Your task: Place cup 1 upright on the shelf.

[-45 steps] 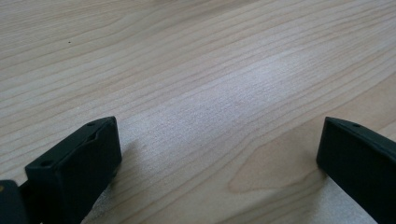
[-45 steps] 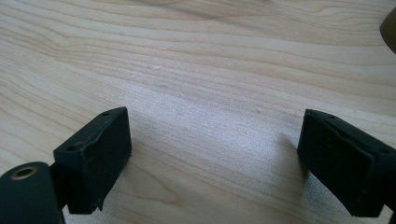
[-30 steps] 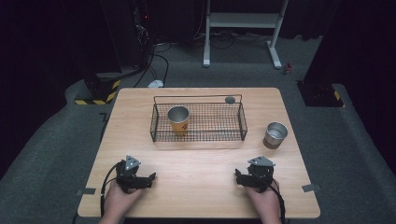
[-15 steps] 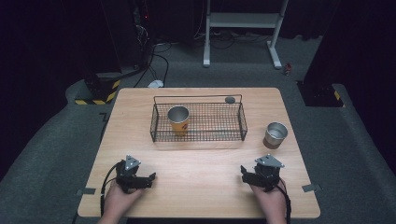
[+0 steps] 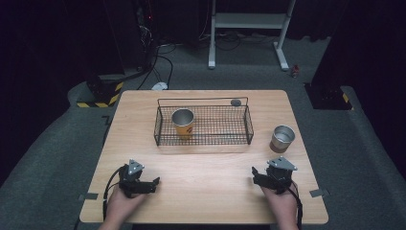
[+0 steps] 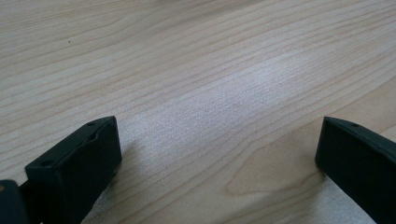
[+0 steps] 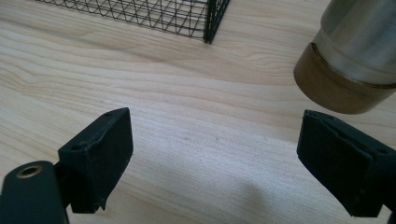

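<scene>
My left gripper [image 5: 143, 184] rests low on the wooden table [image 5: 206, 172] near its front left corner, held by a hand. Its jaws stand wide apart over bare wood in the left gripper view [image 6: 215, 154], open and holding nothing. At the front right, my right gripper [image 5: 269, 176] is also open and empty [image 7: 215, 158]. A steel cup [image 5: 282, 138] stands upright just beyond it and shows close at the upper right of the right gripper view [image 7: 355, 60]. A yellow-orange cup [image 5: 183, 122] stands in the left part of a black wire basket [image 5: 239, 136].
The basket's near right corner [image 7: 212, 21] lies ahead of my right gripper. A small dark round object [image 5: 235, 102] sits by the basket's far rim. Beyond the table are a dark floor, cables and a white stand [image 5: 249, 28].
My right gripper has shifted a little to the right along the front of the table. The left gripper, the cups and the basket have stayed where they were.
</scene>
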A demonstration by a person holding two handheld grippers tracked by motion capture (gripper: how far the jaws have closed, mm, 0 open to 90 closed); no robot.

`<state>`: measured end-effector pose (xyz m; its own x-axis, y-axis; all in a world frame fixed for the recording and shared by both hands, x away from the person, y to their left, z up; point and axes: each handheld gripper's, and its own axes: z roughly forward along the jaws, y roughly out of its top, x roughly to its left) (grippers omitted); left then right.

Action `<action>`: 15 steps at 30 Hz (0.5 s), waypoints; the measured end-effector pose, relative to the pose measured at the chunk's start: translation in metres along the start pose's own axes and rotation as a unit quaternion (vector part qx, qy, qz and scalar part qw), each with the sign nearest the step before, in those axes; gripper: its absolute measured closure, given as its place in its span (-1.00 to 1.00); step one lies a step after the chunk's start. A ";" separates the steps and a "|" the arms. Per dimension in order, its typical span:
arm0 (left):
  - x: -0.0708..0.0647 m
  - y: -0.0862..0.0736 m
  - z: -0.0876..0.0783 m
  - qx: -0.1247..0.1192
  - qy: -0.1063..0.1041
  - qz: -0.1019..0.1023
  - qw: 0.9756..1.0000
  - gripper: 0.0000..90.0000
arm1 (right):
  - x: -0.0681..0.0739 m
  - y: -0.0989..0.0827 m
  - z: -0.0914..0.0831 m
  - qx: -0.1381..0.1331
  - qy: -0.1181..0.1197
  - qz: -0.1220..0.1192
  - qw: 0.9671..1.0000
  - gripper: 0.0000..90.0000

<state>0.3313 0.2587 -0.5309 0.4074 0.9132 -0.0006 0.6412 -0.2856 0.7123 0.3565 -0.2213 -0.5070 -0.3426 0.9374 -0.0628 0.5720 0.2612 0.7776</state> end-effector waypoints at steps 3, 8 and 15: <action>0.000 0.000 0.000 0.002 0.000 0.002 1.000 -0.99 | -0.003 0.001 -0.002 0.000 0.018 0.002 1.000 -0.75; 0.001 -0.001 -0.001 0.002 -0.002 0.003 1.000 -0.99 | -0.007 -0.001 -0.001 -0.005 -0.022 0.022 1.000 -0.75; 0.001 -0.001 -0.001 0.001 -0.002 0.001 1.000 -0.99 | -0.016 0.000 -0.002 -0.005 -0.039 0.032 0.999 -0.74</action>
<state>0.3298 0.2601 -0.5307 0.4115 0.9114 -0.0026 0.6422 -0.2879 0.7105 0.3599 -0.2369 -0.5049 -0.2469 0.9672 -0.0603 0.5826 0.1979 0.7883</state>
